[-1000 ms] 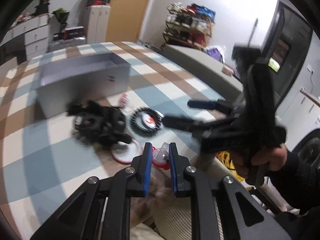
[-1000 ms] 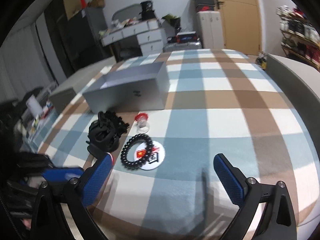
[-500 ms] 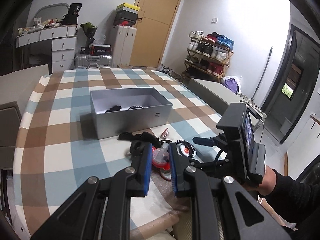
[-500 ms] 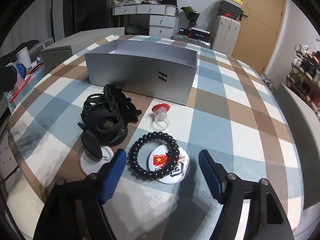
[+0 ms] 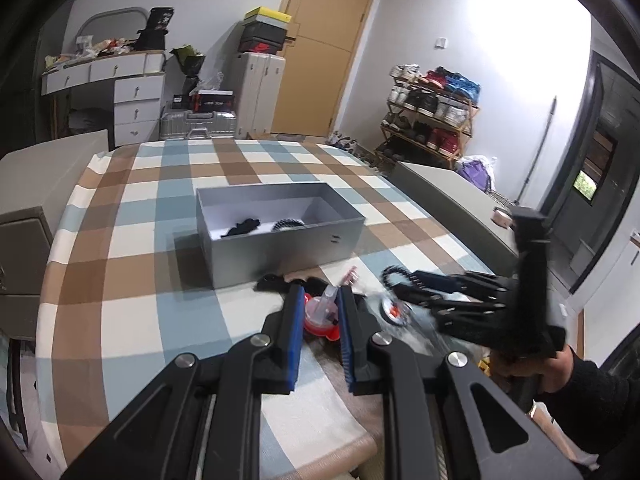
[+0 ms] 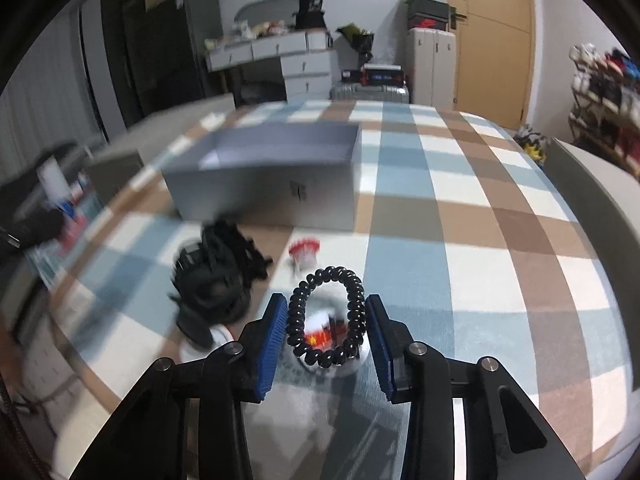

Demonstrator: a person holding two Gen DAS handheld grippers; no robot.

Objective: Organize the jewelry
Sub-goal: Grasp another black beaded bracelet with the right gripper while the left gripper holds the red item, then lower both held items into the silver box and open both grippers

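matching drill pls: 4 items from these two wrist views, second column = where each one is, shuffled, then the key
Items
1. red-and-clear toy ring
2. black spiral hair tie
3. pile of black hair ties
4. grey box

Places
A. on the checked cloth, open, a few dark items inside
B. between the left gripper fingers
C. on the cloth in front of the box, untouched
D. between the closing right gripper fingers

Pairs: 1-B, 2-D, 3-C, 4-A
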